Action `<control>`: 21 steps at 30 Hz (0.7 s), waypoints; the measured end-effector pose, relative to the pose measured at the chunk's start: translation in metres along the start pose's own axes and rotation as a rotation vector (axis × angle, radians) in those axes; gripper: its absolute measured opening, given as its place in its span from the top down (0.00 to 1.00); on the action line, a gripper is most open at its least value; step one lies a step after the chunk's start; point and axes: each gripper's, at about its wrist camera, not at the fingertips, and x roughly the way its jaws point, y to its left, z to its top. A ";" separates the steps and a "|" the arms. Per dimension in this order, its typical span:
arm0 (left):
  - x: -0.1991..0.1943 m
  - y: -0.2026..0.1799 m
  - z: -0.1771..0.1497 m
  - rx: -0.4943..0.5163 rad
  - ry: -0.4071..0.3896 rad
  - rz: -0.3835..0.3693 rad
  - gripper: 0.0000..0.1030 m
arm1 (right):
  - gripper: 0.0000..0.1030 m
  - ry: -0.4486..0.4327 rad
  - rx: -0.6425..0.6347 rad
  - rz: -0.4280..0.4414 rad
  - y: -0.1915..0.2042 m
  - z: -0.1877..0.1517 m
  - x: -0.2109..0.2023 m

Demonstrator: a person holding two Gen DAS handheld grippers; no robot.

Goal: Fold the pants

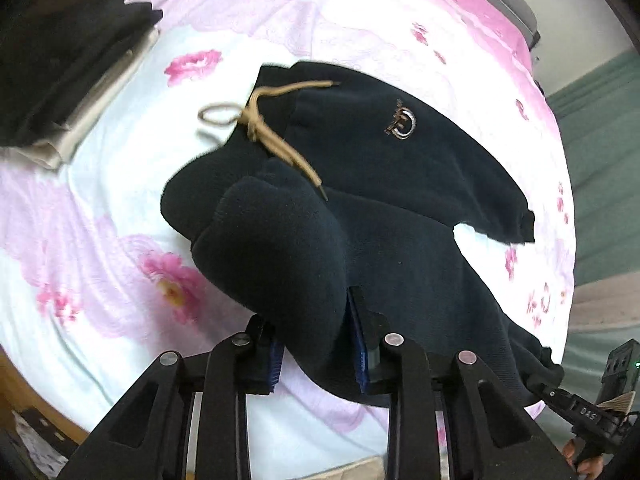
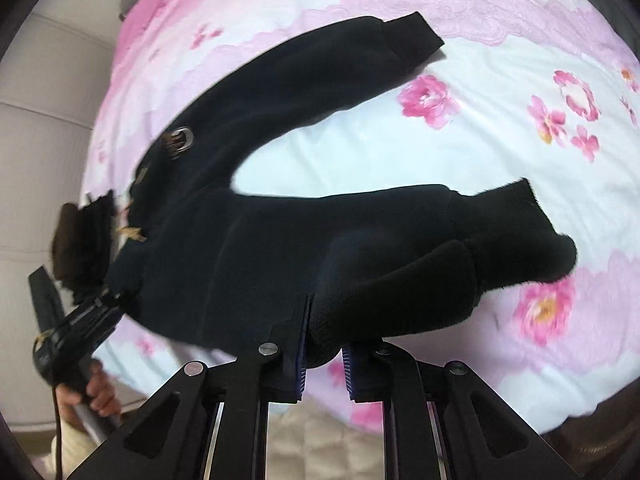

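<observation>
two grippers work over a bed sheet (image 1: 100, 208) printed with pink flowers; dark sweatpants (image 1: 400, 168) lie across it, bare sheet beyond the leg cuffs; left gripper (image 1: 316, 344) pinches the waistband end, right gripper (image 2: 324, 354) a leg cuff end – only the left view shows the tan drawstring (image 1: 276, 136) and folded clothes (image 1: 68, 64).

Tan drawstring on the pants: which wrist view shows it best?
The left wrist view: the drawstring lies unobstructed at the waistband of the pants, loop and ends clear. The right wrist view shows only tan scraps at the blurred left edge.
</observation>
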 end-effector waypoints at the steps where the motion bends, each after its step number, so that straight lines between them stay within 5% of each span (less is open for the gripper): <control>1: -0.005 0.000 0.001 -0.007 0.007 0.004 0.74 | 0.85 0.019 0.007 0.013 0.001 -0.005 -0.002; 5: -0.010 0.004 0.008 -0.049 0.023 -0.001 0.74 | 0.85 0.031 0.062 0.079 -0.003 0.004 -0.013; 11: -0.030 -0.028 0.046 -0.037 -0.042 -0.015 0.74 | 0.86 -0.122 0.128 0.169 0.013 0.039 -0.053; 17: -0.023 -0.051 0.105 -0.040 -0.072 0.031 0.75 | 0.87 -0.250 0.187 0.202 0.026 0.110 -0.064; 21: -0.004 -0.056 0.139 -0.079 -0.035 0.081 0.75 | 0.87 -0.247 0.310 0.192 0.026 0.157 -0.048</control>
